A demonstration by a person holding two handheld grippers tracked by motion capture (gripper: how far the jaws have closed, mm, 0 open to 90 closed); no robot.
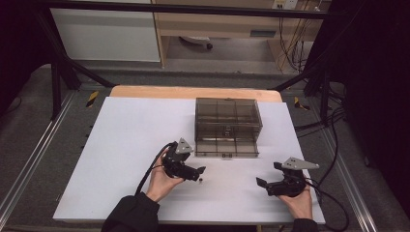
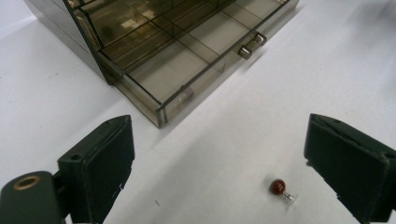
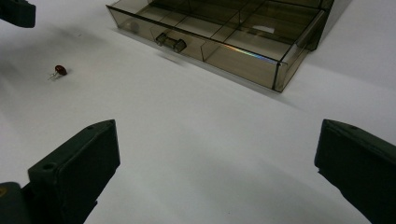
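Hovering wide open and empty, the left hand-held gripper (image 2: 219, 163) has the small red pin (image 2: 279, 187) just ahead, toward its right jaw; the right hand-held gripper (image 3: 215, 172), equally open, sits farther off.

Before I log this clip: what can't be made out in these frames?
- Red bead: its clear stub is blurred in the left gripper view; in the high view it is a mere speck.
- Drawer box: back cut off by the top edge in both gripper views.
- Drawer compartments: contents unclear through smoky plastic and glare.
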